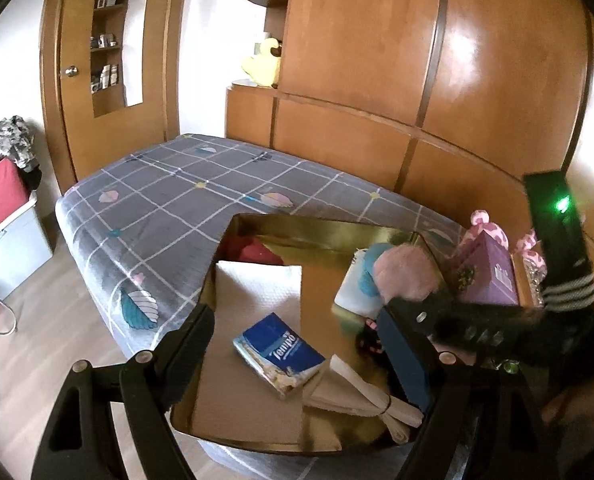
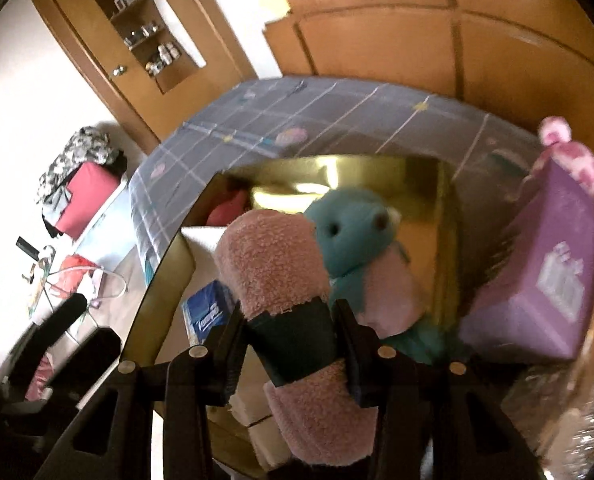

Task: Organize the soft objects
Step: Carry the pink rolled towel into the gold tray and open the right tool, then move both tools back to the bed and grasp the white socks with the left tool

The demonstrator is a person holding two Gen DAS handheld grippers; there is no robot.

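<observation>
While the right gripper (image 2: 291, 344) was clamped on a rolled pink towel (image 2: 275, 264) with a dark band around its middle, it held the roll above the right side of a gold box (image 1: 297, 232) that sat on a bed (image 1: 177, 184) with a grey checked sheet. Its fingers pressed the band from both sides, and the roll stuck out past them toward the far wall of the box. Just beyond the towel, a teal stuffed toy (image 2: 353, 232) stood against the box's right wall. The left gripper (image 1: 297, 344) hung open over the near part of the box, its fingers spread wide with nothing between them. Below it lay a blue tissue pack (image 1: 279, 352), a white folded cloth (image 1: 257, 288) to its far left, and a tied bundle of pale cloth (image 1: 361, 392) to its near right. Outside the box on the right stood a purple carton (image 2: 545, 276), with a pink patterned plush (image 2: 577, 156) behind it.
</observation>
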